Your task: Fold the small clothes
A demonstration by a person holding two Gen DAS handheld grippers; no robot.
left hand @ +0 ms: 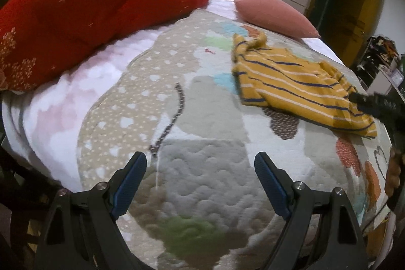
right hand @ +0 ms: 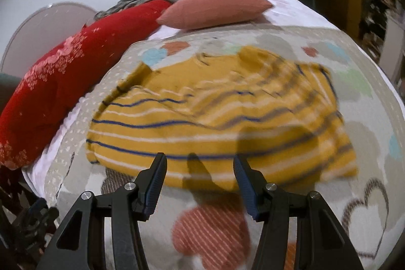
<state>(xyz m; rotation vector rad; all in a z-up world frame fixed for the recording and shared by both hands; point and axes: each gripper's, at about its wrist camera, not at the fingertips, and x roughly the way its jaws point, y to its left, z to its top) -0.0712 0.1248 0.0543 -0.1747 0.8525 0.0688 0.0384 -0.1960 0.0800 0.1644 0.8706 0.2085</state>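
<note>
A small mustard-yellow garment (left hand: 291,82) with blue and white stripes lies rumpled and partly spread on the patterned quilt (left hand: 202,194), to the right in the left wrist view. My left gripper (left hand: 201,158) hovers open over bare quilt, well short and left of the garment, with nothing between its blue pads. In the right wrist view the garment (right hand: 215,118) fills the middle, blurred on its right side. My right gripper (right hand: 200,158) stands open at the garment's near hem, its pads pressing on nothing. One dark finger (left hand: 367,101) of it shows over the garment's right end.
A big red patterned pillow (left hand: 88,12) lies along the left side of the bed, and a pink cushion (left hand: 273,14) sits at the far end. White-pink bedding (left hand: 63,105) borders the quilt on the left. Cupboard doors stand behind, and cluttered shelves (left hand: 379,62) stand at the right.
</note>
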